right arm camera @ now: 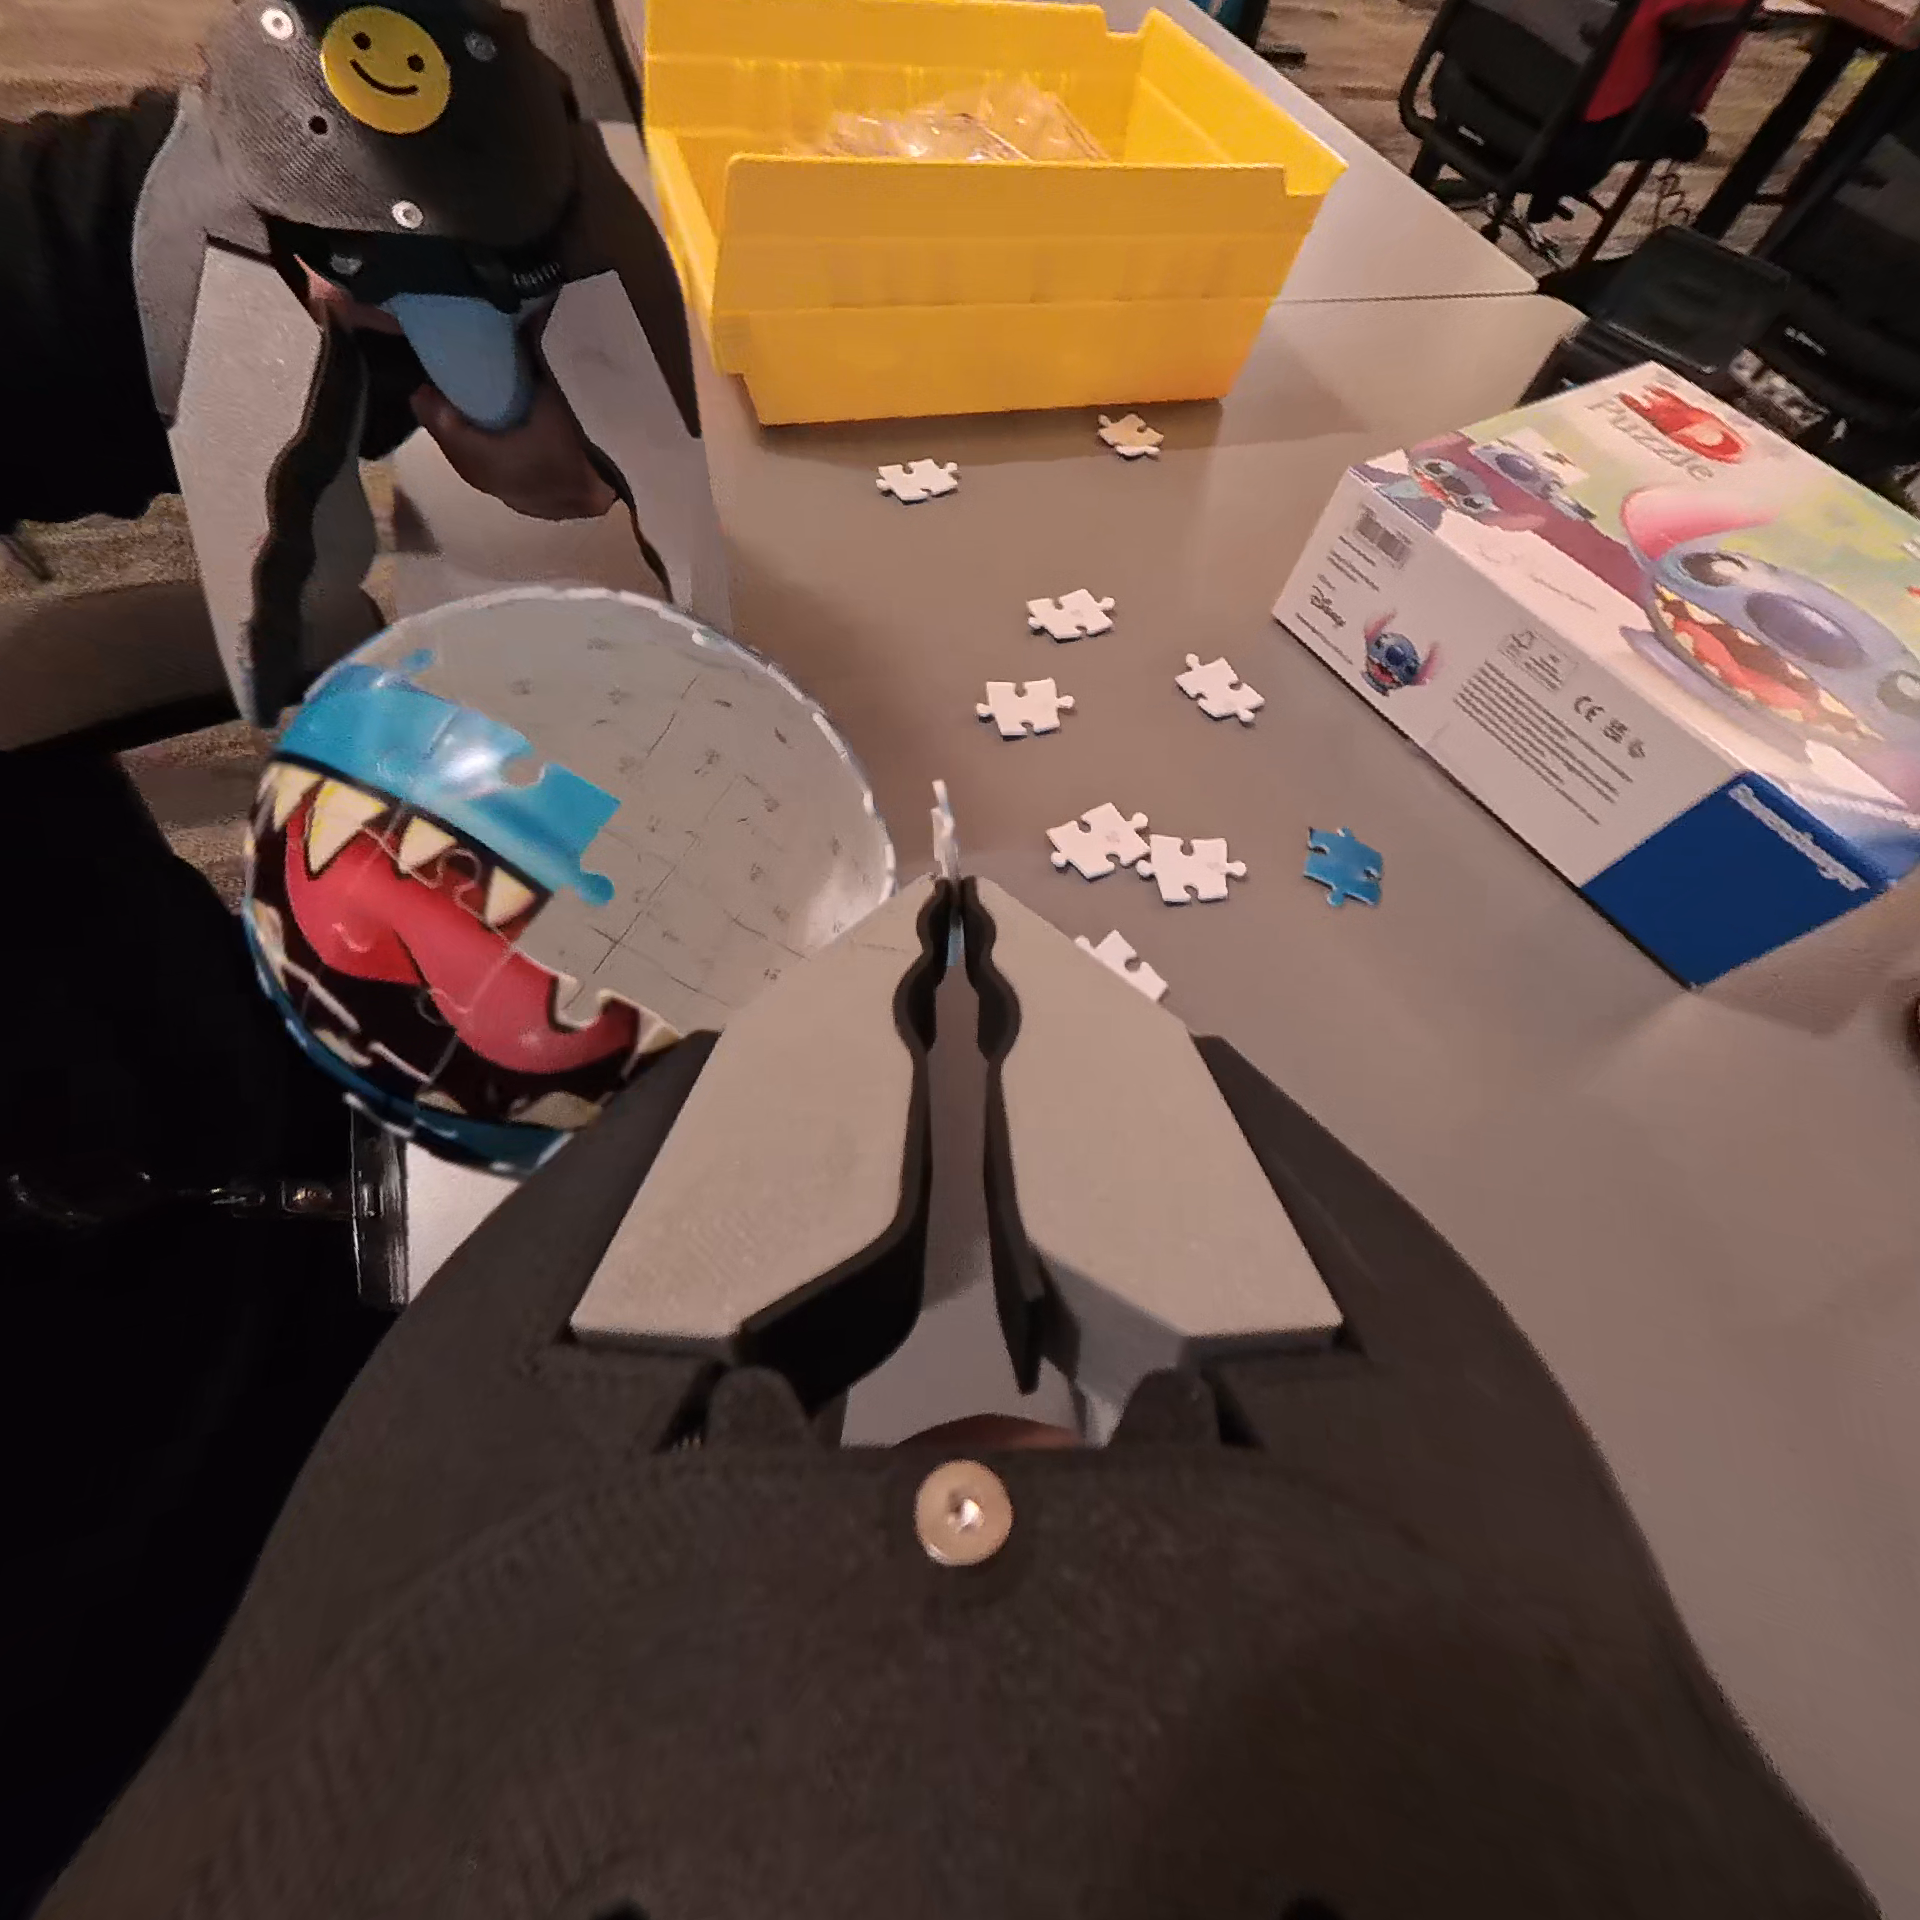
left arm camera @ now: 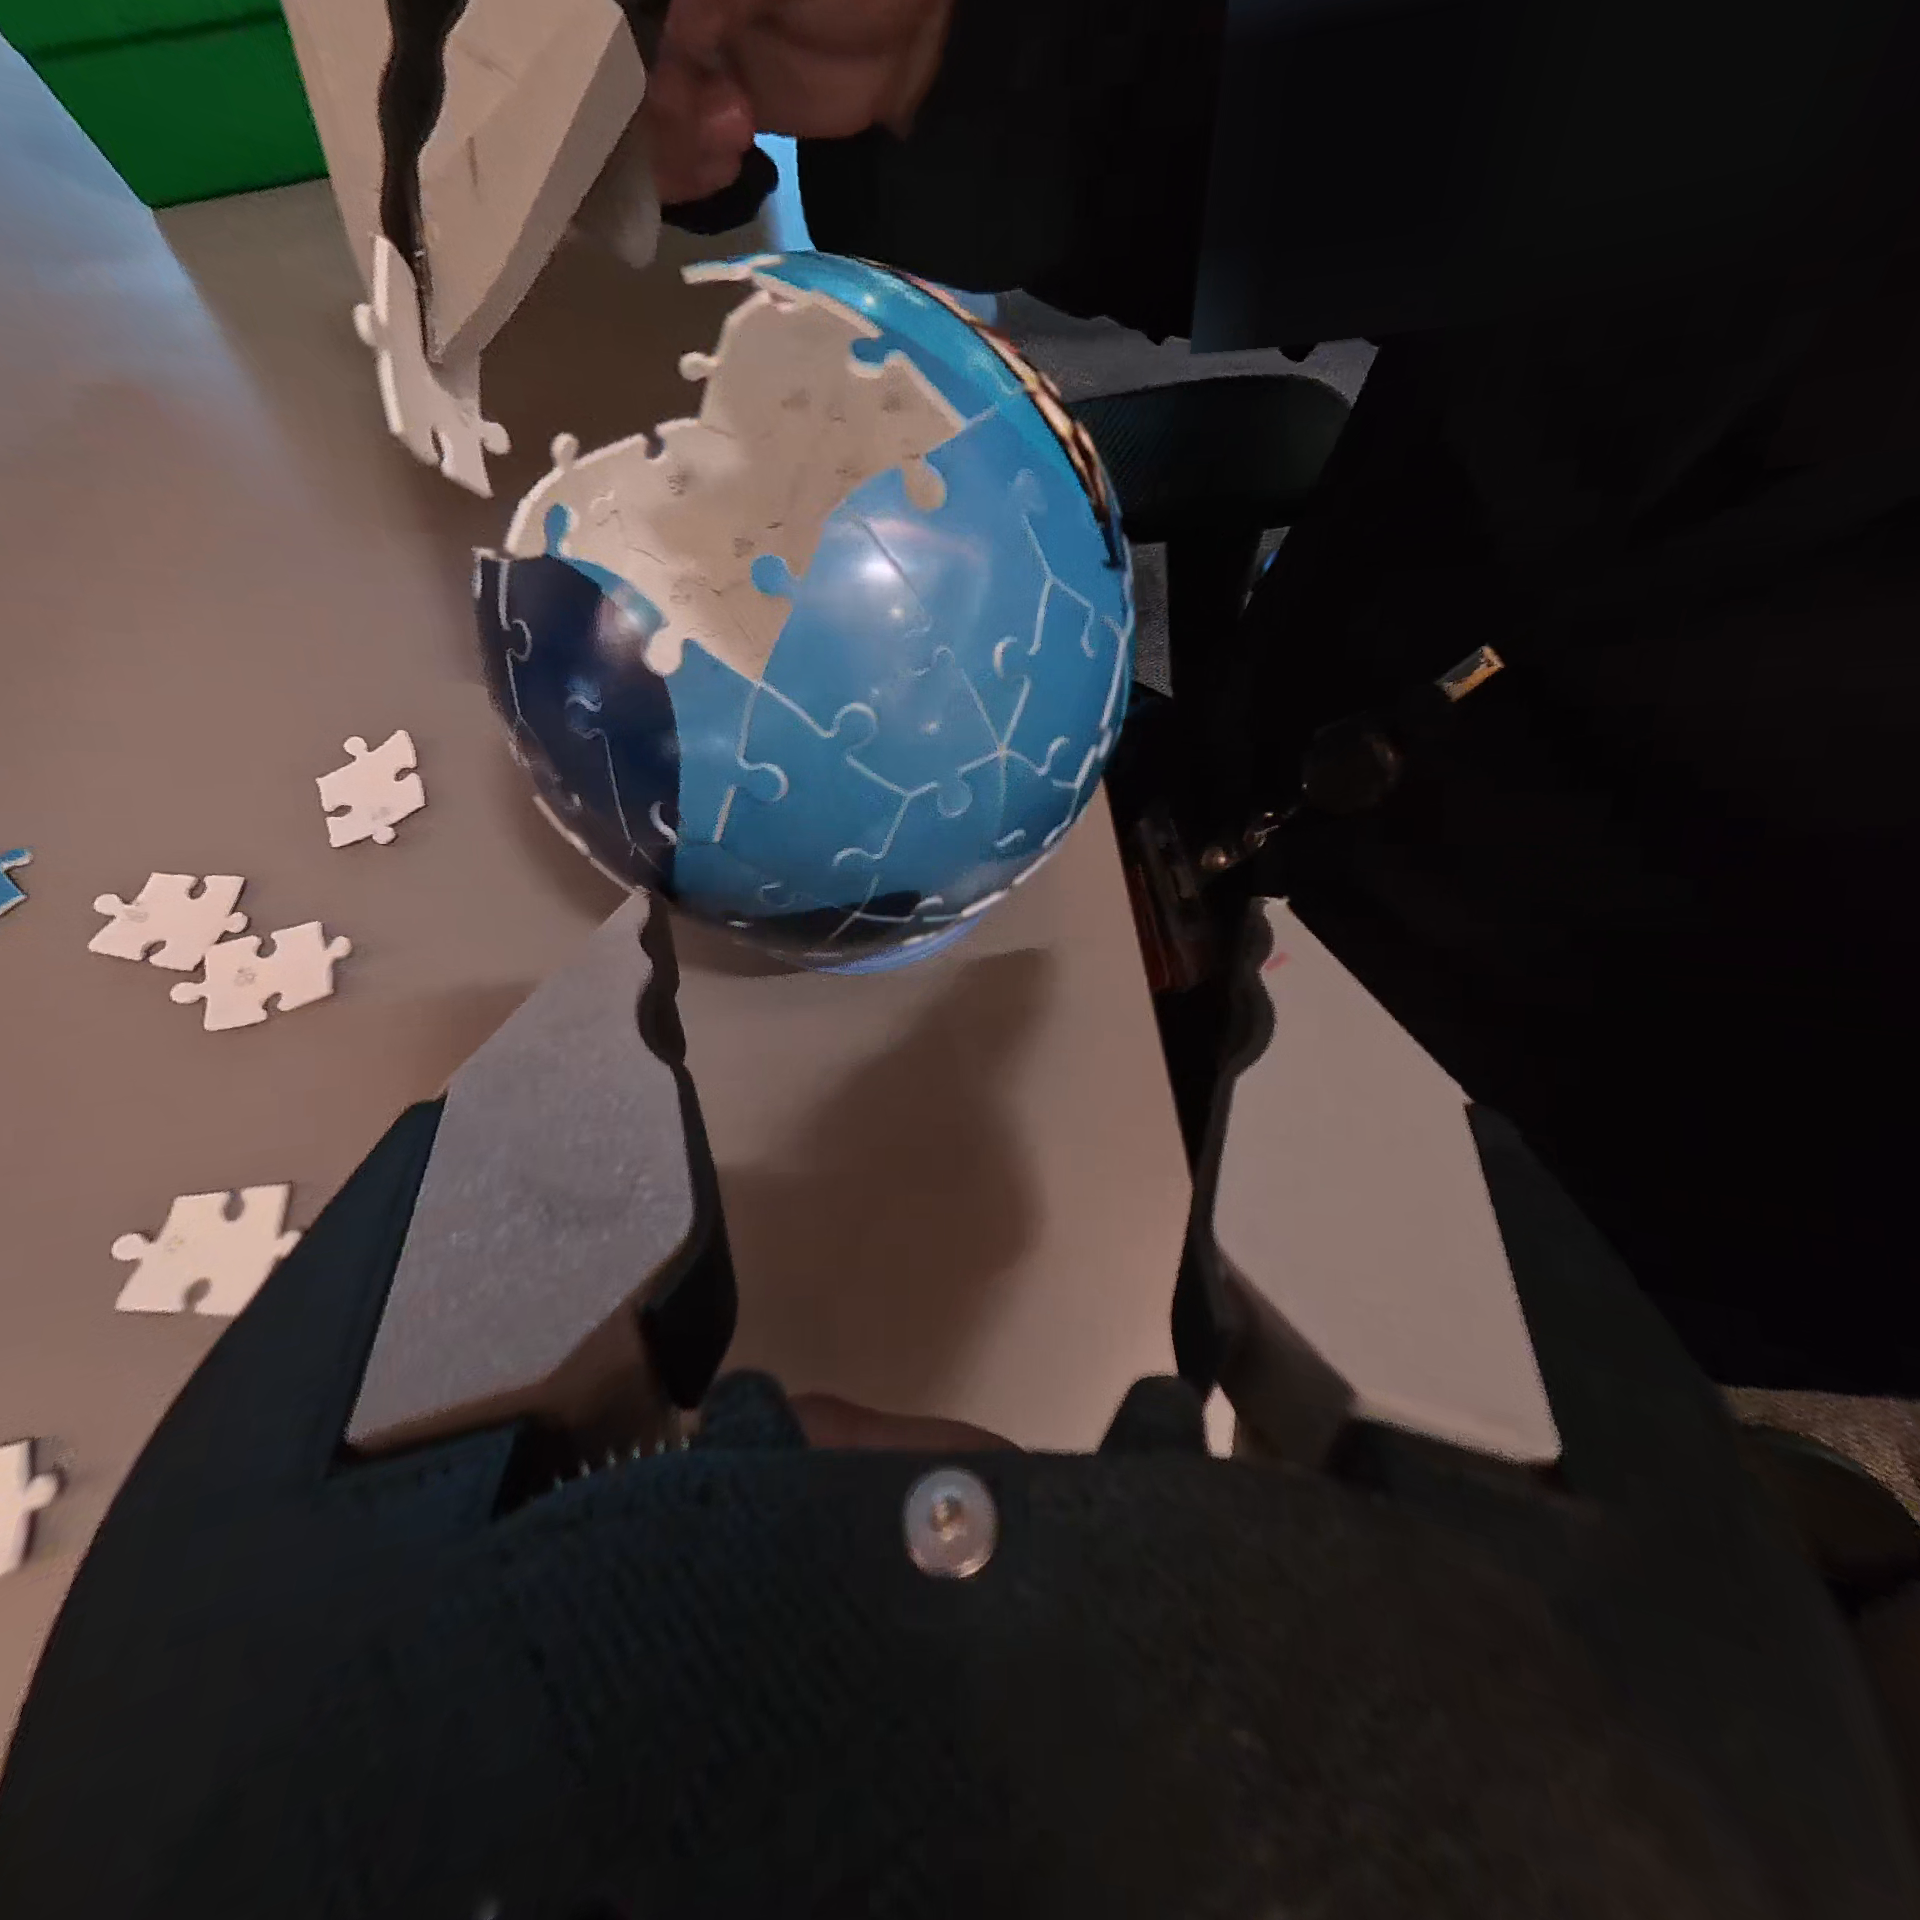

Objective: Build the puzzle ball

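Note:
The partly built puzzle ball (left arm camera: pixel 883 675) is blue outside, with an open gap showing the white backs of its pieces. My left gripper (left arm camera: pixel 935 925) is shut on the ball, one finger on each side, holding it over the grey table's near edge. In the right wrist view the ball (right arm camera: pixel 436 914) shows a red tongue and teeth, and the left gripper (right arm camera: pixel 478 644) straddles it. My right gripper (right arm camera: pixel 948 883) is shut on a single puzzle piece (right arm camera: pixel 941 821), edge-on, just right of the ball's open side. In the left wrist view the right gripper (left arm camera: pixel 426 343) holds that white piece (left arm camera: pixel 436 416) up and left of the gap.
Several loose white pieces (right arm camera: pixel 1070 613) and one blue piece (right arm camera: pixel 1343 865) lie on the grey table (right arm camera: pixel 1455 1195); some show in the left wrist view (left arm camera: pixel 265 971). A yellow bin (right arm camera: pixel 977 312) stands at the back and the puzzle box (right arm camera: pixel 1558 707) at the right. A green box (left arm camera: pixel 156 94) sits far left.

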The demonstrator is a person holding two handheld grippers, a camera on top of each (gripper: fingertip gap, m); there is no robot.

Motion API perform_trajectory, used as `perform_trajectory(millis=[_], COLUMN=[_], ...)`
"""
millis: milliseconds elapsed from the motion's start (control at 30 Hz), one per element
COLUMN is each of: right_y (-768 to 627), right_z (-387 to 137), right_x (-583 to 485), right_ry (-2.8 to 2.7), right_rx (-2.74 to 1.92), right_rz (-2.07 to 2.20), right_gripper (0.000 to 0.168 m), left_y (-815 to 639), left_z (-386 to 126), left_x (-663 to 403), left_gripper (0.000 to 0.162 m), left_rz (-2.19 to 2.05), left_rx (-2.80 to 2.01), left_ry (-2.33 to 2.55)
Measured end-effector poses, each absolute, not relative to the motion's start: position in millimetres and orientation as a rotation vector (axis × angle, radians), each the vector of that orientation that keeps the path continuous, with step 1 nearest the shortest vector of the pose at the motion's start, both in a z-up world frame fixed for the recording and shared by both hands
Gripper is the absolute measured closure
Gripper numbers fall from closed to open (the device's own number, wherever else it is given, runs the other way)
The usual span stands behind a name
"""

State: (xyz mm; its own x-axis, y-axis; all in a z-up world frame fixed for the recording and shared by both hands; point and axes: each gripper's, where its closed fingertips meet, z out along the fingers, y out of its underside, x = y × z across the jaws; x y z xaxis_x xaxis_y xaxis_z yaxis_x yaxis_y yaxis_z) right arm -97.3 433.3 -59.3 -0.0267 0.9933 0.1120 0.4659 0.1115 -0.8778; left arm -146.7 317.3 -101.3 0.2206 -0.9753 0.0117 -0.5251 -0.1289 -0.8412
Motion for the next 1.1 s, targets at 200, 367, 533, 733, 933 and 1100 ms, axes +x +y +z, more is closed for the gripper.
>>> perform_trajectory(millis=[200, 367, 533, 733, 933, 1100], right_y=[427, 425, 420, 420, 419, 421], right_z=[-52, -54, -59, -63, -65, -65], right_x=[-113, -124, -125, -123, -122, -122], right_ry=[-1.677, -1.738, -1.762, -1.773, -1.795, -1.815], right_rx=[-1.349, -1.314, -1.282, -1.269, -1.233, -1.234], right_rz=[0.868, 0.857, 0.839, 0.801, 0.76, 0.723], right_gripper=[0.168, 0.168, 0.168, 0.168, 0.168, 0.168], left_y=[306, 320, 343, 362, 377, 391], left_z=[-100, -82, -71, -52, -27, -32], left_x=[-149, -157, -161, -164, -153, -146], left_gripper=[0.061, 0.061, 0.06, 0.066, 0.076, 0.083], left_rz=[-0.72, -0.677, -0.56, -0.553, -0.586, -0.548], left_rx=[-1.764, -1.759, -1.808, -1.794, -1.794, -1.858], left_ry=[1.389, 1.31, 1.272, 1.369, 1.461, 1.583])
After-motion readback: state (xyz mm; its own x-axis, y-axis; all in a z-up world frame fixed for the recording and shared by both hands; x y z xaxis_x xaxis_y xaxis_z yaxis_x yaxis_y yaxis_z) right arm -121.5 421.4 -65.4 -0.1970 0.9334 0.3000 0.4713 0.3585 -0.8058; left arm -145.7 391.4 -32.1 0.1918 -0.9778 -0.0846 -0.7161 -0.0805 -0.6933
